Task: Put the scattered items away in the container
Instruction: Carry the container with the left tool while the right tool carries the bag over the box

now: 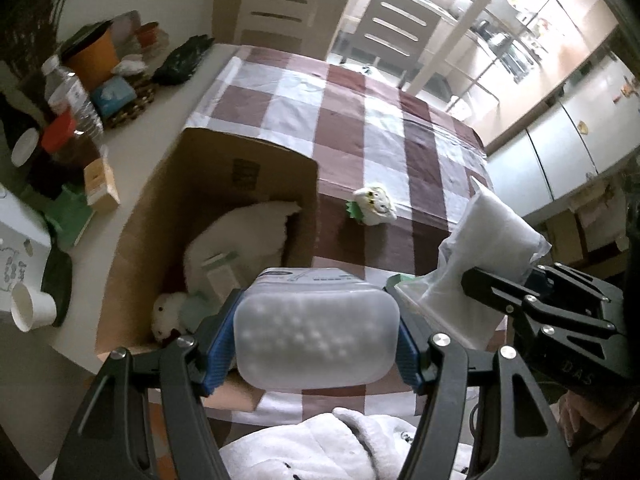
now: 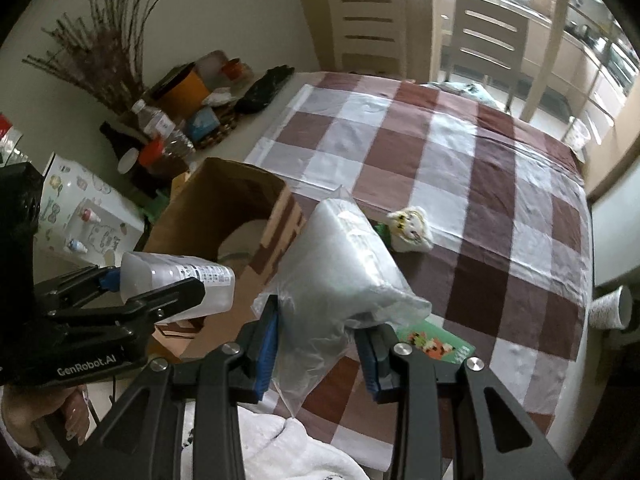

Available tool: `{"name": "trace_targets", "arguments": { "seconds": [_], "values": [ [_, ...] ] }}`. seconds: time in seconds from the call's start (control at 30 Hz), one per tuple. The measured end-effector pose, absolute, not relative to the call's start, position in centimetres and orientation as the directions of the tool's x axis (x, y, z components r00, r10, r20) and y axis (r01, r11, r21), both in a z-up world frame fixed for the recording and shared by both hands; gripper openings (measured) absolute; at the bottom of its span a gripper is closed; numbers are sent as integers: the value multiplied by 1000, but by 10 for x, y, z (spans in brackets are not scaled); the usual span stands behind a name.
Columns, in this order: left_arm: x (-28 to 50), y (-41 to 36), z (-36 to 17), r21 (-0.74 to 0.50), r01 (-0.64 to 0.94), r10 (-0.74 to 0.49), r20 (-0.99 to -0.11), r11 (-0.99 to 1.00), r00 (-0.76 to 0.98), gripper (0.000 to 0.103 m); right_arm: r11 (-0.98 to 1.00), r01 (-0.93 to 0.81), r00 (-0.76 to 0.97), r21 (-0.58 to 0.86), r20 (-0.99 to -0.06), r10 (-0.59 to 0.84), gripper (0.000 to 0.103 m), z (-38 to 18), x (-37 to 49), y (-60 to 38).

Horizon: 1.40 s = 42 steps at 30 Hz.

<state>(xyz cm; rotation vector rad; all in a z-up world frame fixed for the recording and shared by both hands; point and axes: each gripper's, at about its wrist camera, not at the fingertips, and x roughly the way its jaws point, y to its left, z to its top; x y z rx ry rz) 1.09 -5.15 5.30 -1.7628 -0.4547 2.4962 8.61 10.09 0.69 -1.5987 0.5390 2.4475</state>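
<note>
My left gripper point(image 1: 316, 344) is shut on a translucent plastic bottle point(image 1: 316, 336) and holds it at the near rim of the open cardboard box point(image 1: 168, 216); the bottle also shows in the right wrist view point(image 2: 176, 284). The box holds white plush items point(image 1: 244, 232). My right gripper point(image 2: 320, 344) is shut on a clear plastic bag of white stuff point(image 2: 344, 264), held above the table right of the box point(image 2: 224, 200). A small white plush toy point(image 1: 374, 204) point(image 2: 410, 228) lies on the checked cloth. A green card point(image 2: 436, 342) lies under the right gripper.
The table has a brown-and-white checked cloth point(image 2: 480, 184). Bottles, cups and clutter point(image 1: 76, 96) crowd the left side beyond the box. A paper cup point(image 2: 612, 308) lies at the table's right edge. Chairs point(image 2: 484, 36) stand at the far end.
</note>
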Motion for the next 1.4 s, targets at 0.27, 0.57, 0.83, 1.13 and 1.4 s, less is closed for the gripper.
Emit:
{"name": "trace_targets", "arguments": {
  "seconds": [0.27, 0.57, 0.83, 1.13, 1.4],
  "values": [
    [15, -78, 53, -271, 200, 186, -913, -942, -363, 67, -948, -246, -402, 203, -911, -91, 36, 8, 55, 87],
    [21, -101, 52, -279, 282, 161, -911, -918, -379, 67, -968, -162, -397, 190, -911, -113, 36, 12, 26, 77],
    [29, -119, 53, -270, 340, 129, -915, -901, -383, 67, -975, -92, -391, 200, -908, -149, 36, 10, 4, 62],
    [34, -135, 40, -251, 385, 113, -932, -888, -346, 67, -976, -33, -378, 215, -907, -187, 36, 5, -28, 44],
    [30, -139, 34, -242, 390, 111, -938, -889, -328, 67, -972, -7, -350, 233, -911, -216, 36, -5, -42, 35]
  ]
}}
